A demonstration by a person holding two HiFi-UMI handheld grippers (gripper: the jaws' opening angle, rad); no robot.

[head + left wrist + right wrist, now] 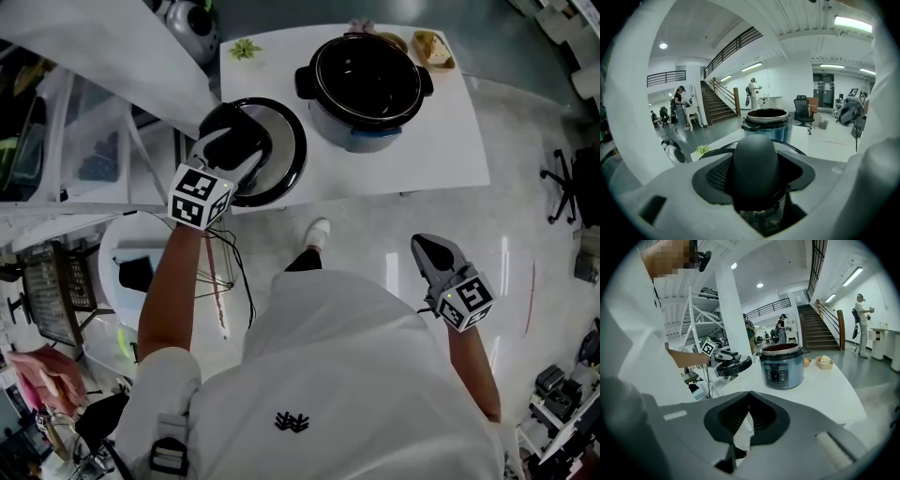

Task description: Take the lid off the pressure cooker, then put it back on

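The jaws of your left gripper (pixel 232 142) are clamped on the black knob (pixel 755 166) of the lid (pixel 284 157). You hold the lid off the open pressure cooker (pixel 367 86), just to its left, over the tabletop's (pixel 448 141) edge. The jaws of your right gripper (pixel 433 251) are closed together on nothing, well away from the cooker, off the tabletop on your side.

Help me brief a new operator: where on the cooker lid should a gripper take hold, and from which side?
Grip the domed black knob on top of the lid, coming down at a slant, one jaw each side. It stands proud of the flat disc; the left gripper holds it so.
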